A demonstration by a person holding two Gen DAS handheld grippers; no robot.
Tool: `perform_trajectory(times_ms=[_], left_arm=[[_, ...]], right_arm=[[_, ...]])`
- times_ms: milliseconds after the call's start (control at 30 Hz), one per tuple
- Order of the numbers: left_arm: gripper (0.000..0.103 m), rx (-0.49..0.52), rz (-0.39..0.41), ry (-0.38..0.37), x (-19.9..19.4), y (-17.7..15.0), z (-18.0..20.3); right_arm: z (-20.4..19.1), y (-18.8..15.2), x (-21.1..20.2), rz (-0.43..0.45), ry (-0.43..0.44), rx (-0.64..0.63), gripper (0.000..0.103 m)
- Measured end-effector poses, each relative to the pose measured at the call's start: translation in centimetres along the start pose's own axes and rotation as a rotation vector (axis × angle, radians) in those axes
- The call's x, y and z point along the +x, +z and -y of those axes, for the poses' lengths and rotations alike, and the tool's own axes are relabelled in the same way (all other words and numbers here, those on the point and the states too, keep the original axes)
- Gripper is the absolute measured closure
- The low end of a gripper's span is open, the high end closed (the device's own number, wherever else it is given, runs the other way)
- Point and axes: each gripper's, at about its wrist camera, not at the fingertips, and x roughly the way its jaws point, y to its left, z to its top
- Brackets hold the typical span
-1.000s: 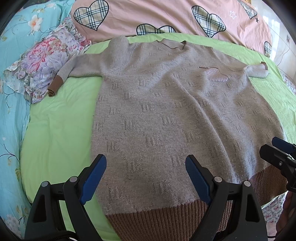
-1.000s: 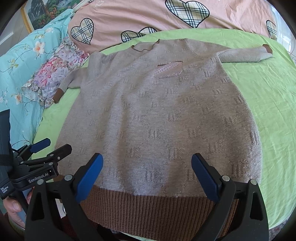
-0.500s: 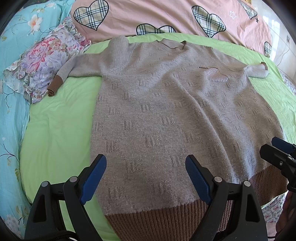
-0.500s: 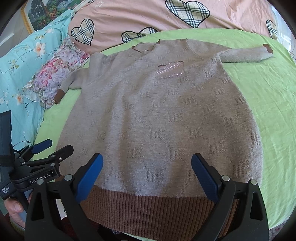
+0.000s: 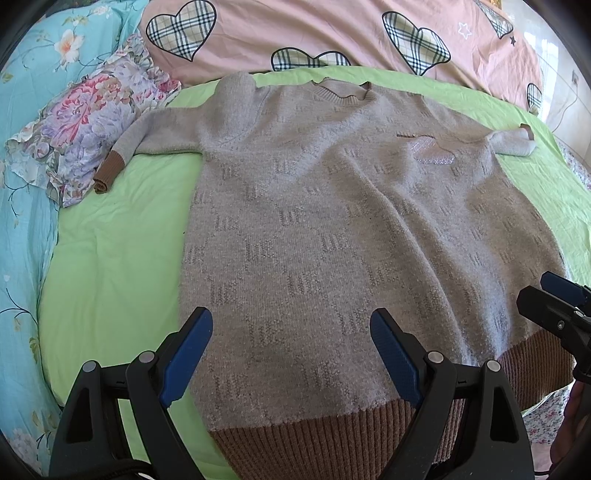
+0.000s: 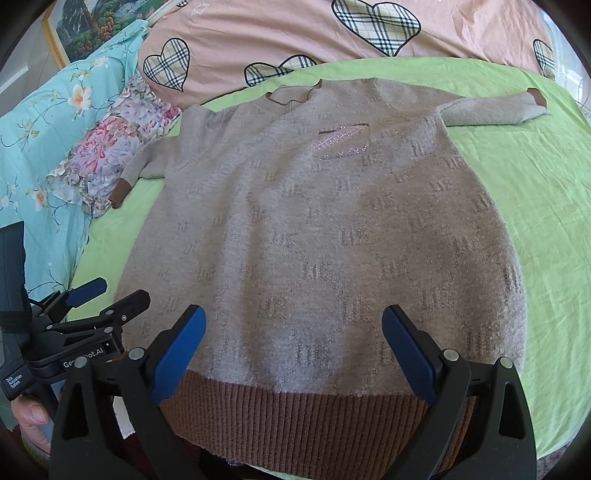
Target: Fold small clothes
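A grey knitted sweater with a brown ribbed hem lies flat, front up, on a green sheet; it also shows in the right wrist view. Its sleeves spread to both sides, with brown cuffs. My left gripper is open and empty above the hem's left part. My right gripper is open and empty above the hem's middle. Each gripper shows at the edge of the other's view: the right one, the left one.
A pink quilt with plaid hearts lies along the far side. A floral cloth lies by the left sleeve on a blue flowered sheet. A framed picture stands at the far left.
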Motion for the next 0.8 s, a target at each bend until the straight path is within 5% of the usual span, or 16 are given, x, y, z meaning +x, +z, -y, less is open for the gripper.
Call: perform_trajectory(times_ms=[533,800], left_arm=[[0.015,-0.015,0.052,-0.019,0.5,0.7,0.2],[0.015,-0.032,0.017,-0.053,1.4,1.4,0.0]], right_arm=[[0.1,0.8,0.4,-0.004,0.021,0.013,0.007],[0.8,1.5,0.8,-0.008,0.030,0.033,0.007]])
